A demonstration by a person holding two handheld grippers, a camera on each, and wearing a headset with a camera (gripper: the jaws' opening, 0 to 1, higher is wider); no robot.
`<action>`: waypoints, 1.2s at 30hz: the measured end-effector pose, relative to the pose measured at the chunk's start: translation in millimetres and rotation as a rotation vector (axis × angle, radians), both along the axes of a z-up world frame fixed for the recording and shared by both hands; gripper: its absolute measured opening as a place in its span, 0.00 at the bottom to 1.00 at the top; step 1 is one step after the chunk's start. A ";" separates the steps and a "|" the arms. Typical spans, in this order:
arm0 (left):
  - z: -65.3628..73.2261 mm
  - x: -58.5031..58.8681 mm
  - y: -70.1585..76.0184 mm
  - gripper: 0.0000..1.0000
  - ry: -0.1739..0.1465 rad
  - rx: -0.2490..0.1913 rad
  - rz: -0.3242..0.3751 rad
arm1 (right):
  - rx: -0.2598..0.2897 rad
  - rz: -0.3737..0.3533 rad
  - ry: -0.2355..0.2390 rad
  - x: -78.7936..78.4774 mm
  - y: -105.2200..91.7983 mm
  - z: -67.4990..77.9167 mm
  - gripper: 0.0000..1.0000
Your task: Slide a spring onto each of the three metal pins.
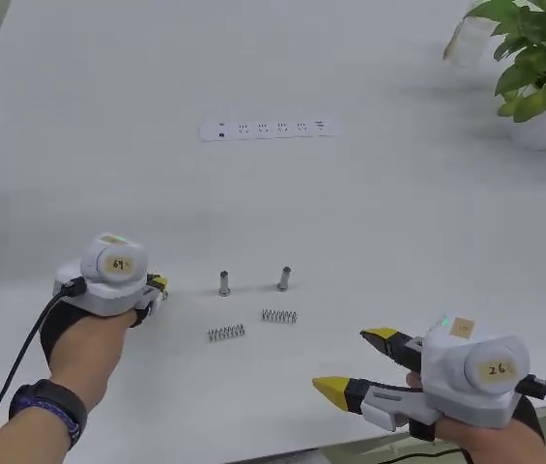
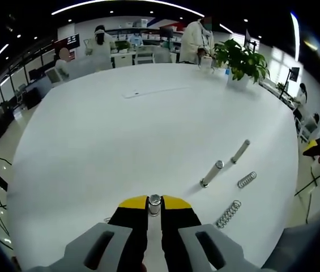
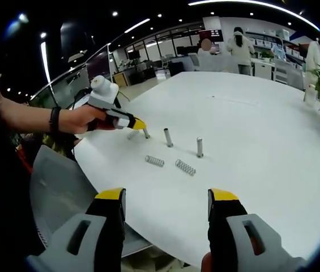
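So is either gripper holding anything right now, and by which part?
The left gripper is shut on a metal pin, near its top end. The right gripper is open, holding nothing.

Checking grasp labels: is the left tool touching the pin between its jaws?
Touching. The left gripper view shows the left tool closed on the pin, no gap either side.
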State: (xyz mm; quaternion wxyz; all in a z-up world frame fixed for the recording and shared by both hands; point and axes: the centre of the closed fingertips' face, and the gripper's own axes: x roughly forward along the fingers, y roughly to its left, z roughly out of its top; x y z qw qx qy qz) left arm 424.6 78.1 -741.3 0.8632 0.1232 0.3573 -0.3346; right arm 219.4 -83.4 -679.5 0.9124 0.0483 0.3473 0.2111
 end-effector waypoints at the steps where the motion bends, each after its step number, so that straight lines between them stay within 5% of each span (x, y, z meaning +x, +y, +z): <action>1: -0.1 -1.1 -1.8 0.00 -0.003 -0.001 -0.004 | 0.001 -0.001 0.000 -0.1 -0.2 0.2 0.57; 36: -16.9 2.4 -1.1 0.00 -0.016 0.041 -0.020 | -0.002 0.001 0.013 -2.9 -0.4 -2.9 0.57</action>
